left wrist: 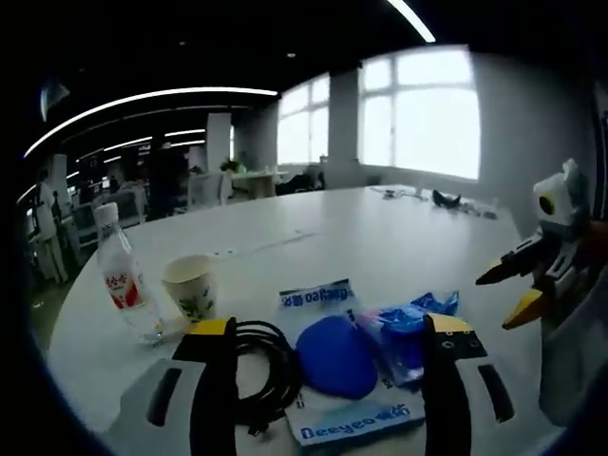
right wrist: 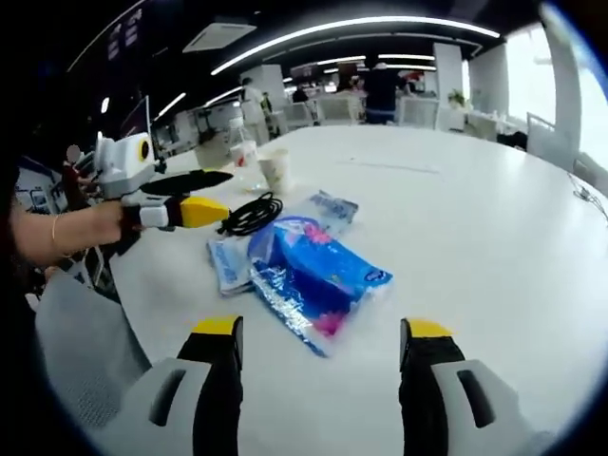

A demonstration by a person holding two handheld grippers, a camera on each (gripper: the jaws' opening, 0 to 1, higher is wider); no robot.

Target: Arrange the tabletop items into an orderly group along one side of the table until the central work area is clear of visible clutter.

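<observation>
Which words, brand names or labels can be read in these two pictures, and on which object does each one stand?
"Deeyeo": blue print on the white flat packet, near edge, followed by characters too blurred to read.
Same print, upside down, on that packet's far edge; not safely readable.
Red label on the clear plastic bottle: too blurred.
Green motif on the white paper cup: unreadable.
Blue plastic bag: print too blurred.
</observation>
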